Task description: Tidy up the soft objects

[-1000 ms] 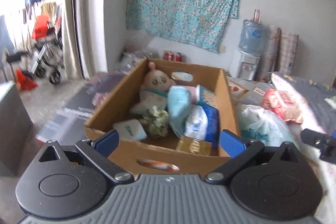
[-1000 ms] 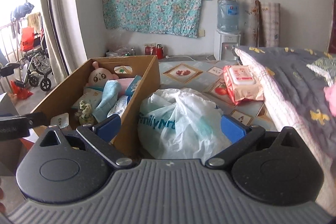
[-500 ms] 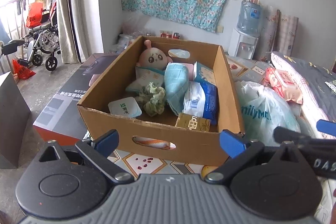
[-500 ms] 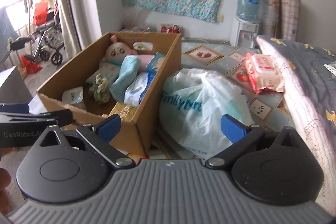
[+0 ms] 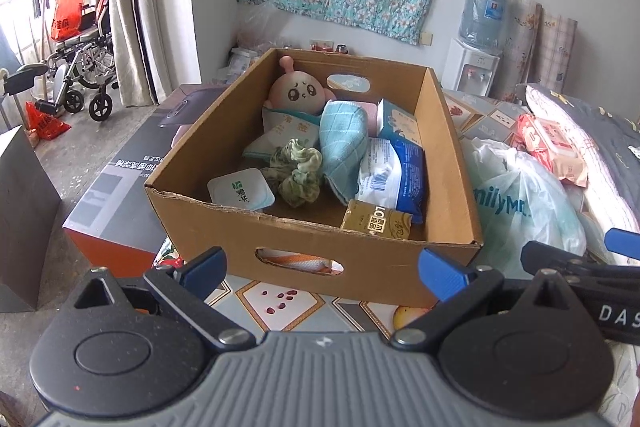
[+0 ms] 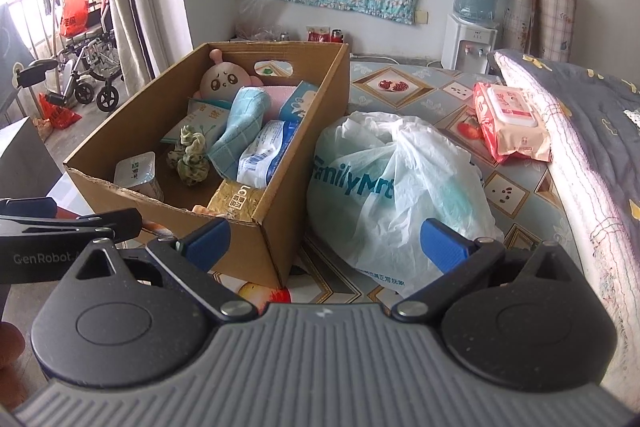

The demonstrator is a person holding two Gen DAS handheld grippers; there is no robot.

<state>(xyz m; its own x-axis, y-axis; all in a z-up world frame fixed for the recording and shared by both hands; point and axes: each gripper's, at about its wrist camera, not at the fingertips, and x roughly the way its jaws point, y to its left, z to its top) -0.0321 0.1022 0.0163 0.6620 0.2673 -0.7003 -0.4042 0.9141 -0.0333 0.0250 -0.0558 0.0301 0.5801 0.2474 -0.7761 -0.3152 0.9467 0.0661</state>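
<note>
Two grippers were in your hands, both spread wide and holding nothing. Your left gripper [image 5: 324, 265] hung just short of the near wall of the one cardboard box [image 5: 280, 235], level with its handle slot. At the far left of that view stood one wheelchair [image 5: 80, 67], then one flat grey-and-orange carton [image 5: 116, 203] beside the box.

Inside the box you had, from left to right: one sealed white cup [image 5: 241, 189] in the near left corner; one green crumpled scrunchie [image 5: 298, 173] just beside it; one pink plush doll [image 5: 299, 91] upright against the far wall, resting on a pale packet; one rolled blue towel [image 5: 343, 143] leaning across the middle, touching the scrunchie; one blue-and-white soft pack [image 5: 394, 169] against the right wall; one small blue carton [image 5: 398, 119] behind it; and one gold packet [image 5: 376, 223] in the near right corner.

Right of the box lay one white plastic bag [image 6: 394, 183], touching the box wall. Your right gripper [image 6: 324, 245] hovered near the bag's front, its fingers apart, one over the box corner and one over the bag. Farther right lay one pink wet-wipe pack [image 6: 510, 121] by the grey quilt [image 6: 592, 115]. Against the far wall stood one water dispenser [image 6: 472, 27].
</note>
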